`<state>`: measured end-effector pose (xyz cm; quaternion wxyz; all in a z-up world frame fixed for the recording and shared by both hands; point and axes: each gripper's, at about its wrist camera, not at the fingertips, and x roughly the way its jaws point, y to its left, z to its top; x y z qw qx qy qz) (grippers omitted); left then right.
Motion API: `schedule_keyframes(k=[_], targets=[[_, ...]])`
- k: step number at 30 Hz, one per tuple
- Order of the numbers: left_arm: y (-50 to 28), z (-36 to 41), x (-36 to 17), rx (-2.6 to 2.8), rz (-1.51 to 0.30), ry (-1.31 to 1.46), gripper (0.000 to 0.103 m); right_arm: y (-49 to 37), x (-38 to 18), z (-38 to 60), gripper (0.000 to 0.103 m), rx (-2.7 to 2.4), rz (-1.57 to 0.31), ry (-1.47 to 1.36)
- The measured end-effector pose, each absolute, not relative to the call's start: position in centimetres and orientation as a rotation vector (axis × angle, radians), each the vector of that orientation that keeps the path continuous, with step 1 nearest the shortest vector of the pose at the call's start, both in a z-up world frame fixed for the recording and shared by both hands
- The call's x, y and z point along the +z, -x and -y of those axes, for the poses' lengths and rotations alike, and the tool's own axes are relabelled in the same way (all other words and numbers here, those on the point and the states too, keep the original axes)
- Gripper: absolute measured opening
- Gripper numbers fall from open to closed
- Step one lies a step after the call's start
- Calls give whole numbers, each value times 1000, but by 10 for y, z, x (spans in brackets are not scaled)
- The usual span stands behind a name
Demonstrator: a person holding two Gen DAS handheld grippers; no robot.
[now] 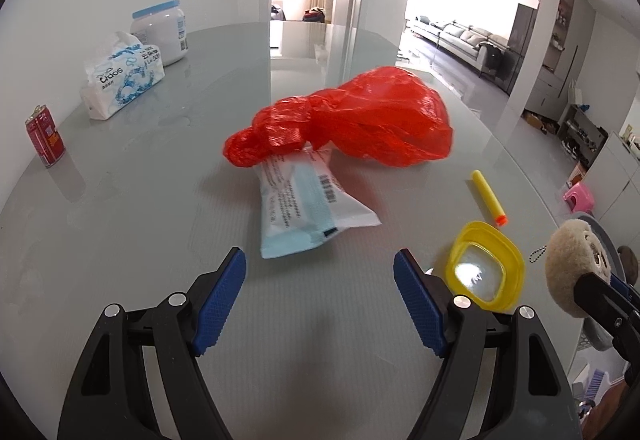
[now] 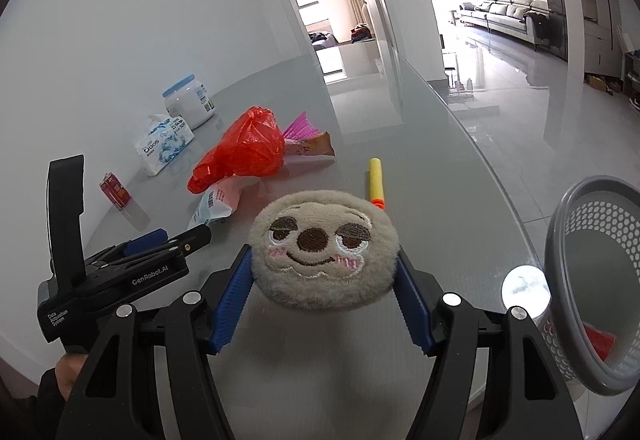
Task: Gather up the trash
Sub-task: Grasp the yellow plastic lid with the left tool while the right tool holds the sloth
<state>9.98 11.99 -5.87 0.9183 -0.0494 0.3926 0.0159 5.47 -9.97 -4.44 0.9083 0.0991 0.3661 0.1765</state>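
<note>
R tool [image 2: 324, 272] grips fuzzy beige sloth-face plush [image 2: 322, 246]; L tool [image 1: 320, 296] wide apart, nothing between.

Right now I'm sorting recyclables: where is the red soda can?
The red soda can stands upright at the table's far left in both views, apart from the tissue pack behind it.

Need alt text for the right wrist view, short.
The right gripper is shut on a beige plush sloth face above a grey glass table. A grey mesh basket stands at right; a red plastic bag and yellow foam dart lie beyond.
</note>
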Motion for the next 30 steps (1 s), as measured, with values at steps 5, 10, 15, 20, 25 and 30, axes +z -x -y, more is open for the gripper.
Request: schedule_keyframes(k=[5,10,15,20,25,30], targets=[[-96,-96,-60,-18,-825,82,75,-46,-47,122,65,307,-756,-222],[-94,-63,-60,-76,-839,48,76,-36,-51,147,65,249,-751,-238],[-96,-34,-60,-118,-847,14,79,-26,-55,176,65,209,-742,-284],[-107,-8,-66,-150,-879,-15,79,-18,-56,196,65,185,-729,-321],[-120,9,-76,-156,-921,-33,80,-10,-59,211,65,169,-725,-351],[-129,15,-84,-152,-953,-14,80,-5,-63,223,65,156,-726,-372]])
